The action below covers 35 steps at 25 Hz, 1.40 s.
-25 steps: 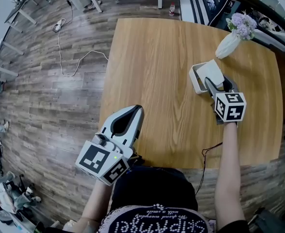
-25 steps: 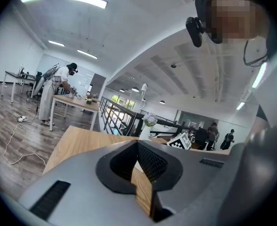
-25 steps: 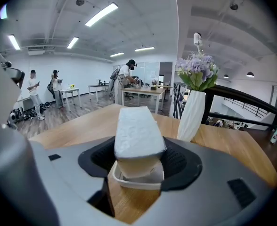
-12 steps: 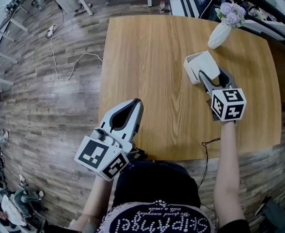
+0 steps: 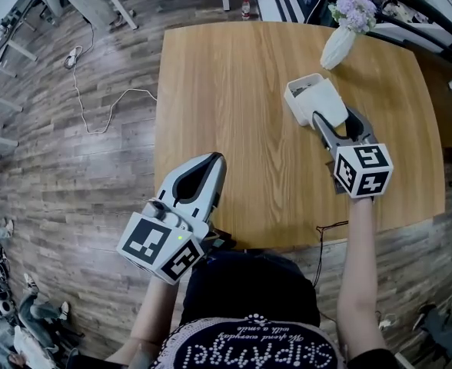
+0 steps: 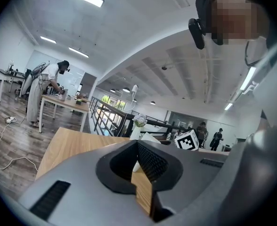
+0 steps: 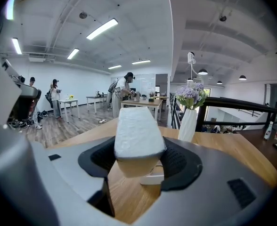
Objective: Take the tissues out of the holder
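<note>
Right fingers (image 7: 180, 160): clamped on the pack of tissues (image 7: 135, 136), one dark pad on each long side; the right gripper (image 5: 335, 120) points away from the person.
Left fingers (image 6: 150, 160): tips together with nothing between them; the left gripper (image 5: 217, 160) hangs over the near left edge of the table (image 5: 234, 91), well apart from the right one.
Task thing: the pack is a white block that sticks out past the right fingertips and sits clear of the wood.
Below the fingertips: the holder (image 5: 297, 92), a white box, stands on the table just beyond and under the pack.
Hard to make out: the pack covers most of the holder in the right gripper view; whether the two touch cannot be told.
Far side: a vase (image 5: 335, 46) of flowers stands beyond the holder, near the far table edge.
Open room: broad bare wood lies left of the right fingers, between the two grippers.
</note>
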Each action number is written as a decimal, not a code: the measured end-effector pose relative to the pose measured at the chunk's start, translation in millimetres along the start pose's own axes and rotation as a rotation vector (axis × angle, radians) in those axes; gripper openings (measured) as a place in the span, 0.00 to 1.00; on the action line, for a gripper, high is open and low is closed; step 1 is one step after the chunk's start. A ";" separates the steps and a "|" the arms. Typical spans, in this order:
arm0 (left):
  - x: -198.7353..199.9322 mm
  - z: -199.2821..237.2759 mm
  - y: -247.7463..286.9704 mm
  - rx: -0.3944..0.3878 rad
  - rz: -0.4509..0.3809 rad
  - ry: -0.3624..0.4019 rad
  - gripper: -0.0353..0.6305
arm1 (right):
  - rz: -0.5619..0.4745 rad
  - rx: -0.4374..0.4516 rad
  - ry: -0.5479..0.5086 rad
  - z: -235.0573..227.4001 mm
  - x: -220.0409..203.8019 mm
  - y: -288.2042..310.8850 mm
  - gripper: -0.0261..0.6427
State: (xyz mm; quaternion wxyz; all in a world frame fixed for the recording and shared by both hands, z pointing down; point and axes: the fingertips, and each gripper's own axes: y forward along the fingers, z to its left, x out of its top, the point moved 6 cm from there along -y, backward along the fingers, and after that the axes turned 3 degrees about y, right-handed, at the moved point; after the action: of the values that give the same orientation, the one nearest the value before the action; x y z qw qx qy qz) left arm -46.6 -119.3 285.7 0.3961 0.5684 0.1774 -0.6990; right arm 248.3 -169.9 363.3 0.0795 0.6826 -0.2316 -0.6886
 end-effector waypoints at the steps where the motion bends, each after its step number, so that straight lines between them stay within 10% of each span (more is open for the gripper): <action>1: 0.5 -0.2 -0.6 -0.004 0.000 0.001 0.06 | -0.002 -0.002 0.000 1.3 0.7 -3.4 0.46; 35: 1.8 -10.0 -15.0 -0.083 -0.004 0.008 0.06 | -0.113 -0.059 0.022 70.5 3.4 -115.5 0.46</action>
State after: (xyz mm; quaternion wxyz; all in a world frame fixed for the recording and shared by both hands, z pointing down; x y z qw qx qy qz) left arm -51.4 -103.6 278.0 0.4174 0.5539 0.2090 -0.6895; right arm 203.1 -54.9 308.1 0.0631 0.6995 -0.1714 -0.6909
